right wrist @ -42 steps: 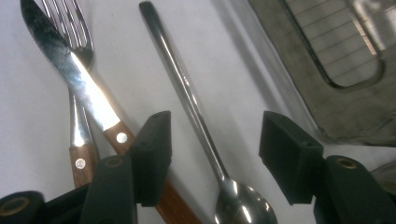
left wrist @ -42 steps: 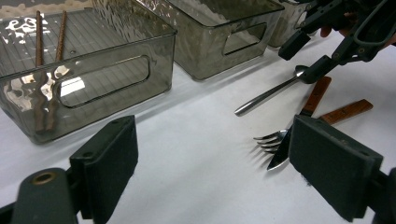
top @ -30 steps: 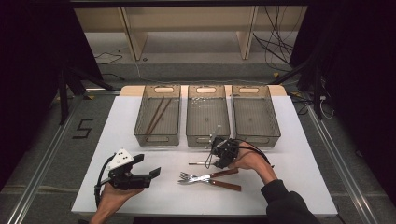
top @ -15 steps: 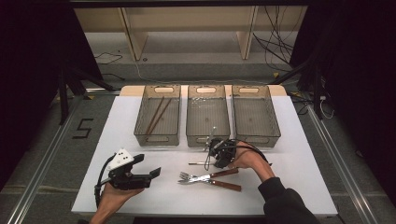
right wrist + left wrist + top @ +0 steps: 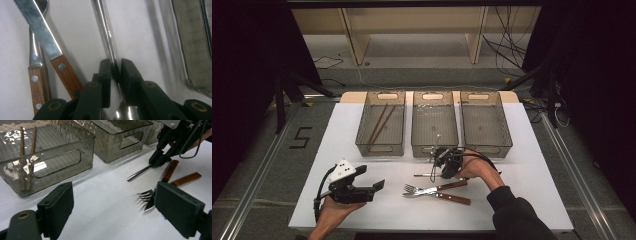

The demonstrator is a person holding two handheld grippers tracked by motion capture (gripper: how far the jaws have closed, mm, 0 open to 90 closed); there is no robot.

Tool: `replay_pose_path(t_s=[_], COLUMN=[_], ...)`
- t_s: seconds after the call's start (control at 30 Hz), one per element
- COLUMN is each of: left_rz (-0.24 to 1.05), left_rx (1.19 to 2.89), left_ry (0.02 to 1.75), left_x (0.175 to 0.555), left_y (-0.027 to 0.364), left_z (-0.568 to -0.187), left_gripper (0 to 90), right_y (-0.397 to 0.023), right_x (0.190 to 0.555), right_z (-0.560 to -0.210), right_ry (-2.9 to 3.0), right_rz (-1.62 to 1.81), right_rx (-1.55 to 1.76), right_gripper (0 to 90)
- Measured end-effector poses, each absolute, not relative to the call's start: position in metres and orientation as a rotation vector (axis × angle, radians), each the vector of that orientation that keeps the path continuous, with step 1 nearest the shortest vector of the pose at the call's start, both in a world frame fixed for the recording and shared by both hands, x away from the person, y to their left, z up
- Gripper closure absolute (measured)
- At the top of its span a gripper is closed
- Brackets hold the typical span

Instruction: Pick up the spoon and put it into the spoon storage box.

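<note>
Three clear bins lined along the white surface: left one holding two chopsticks, others apparently bare. Sorting barely begun. Left gripper idle, spread wide. Fork and knife waiting. Right gripper just closing, pinching a steel utensil handle low near the middle bin.

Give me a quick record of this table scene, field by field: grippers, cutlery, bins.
right gripper: jaws just closing, now clamped on the all-metal utensil
left gripper: open, holding nothing, above the table
loose cutlery: wooden-handled fork and knife, crossed
left bin: two chopsticks
middle bin: looks empty
right bin: looks empty
</note>
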State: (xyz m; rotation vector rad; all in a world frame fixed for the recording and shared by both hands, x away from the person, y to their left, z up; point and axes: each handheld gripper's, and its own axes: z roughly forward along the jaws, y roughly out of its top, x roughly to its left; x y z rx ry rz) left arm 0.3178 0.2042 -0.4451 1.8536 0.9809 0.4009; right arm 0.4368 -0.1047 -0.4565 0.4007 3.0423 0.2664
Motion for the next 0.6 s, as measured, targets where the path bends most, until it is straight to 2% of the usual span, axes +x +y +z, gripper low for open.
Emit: replay_pose_path(t_s=[0.6], left_rz=[0.404], left_rx=[1.857], left_ry=[0.977], left_x=[0.3174], left_y=[0.2034], left_z=[-0.4448], left_gripper=[15.3], right_y=[-0.1022], right_x=[0.4392], right_z=[-0.4560], right_ry=[3.049], right_rz=[0.238], right_rx=[0.315], right_gripper=[85.5])
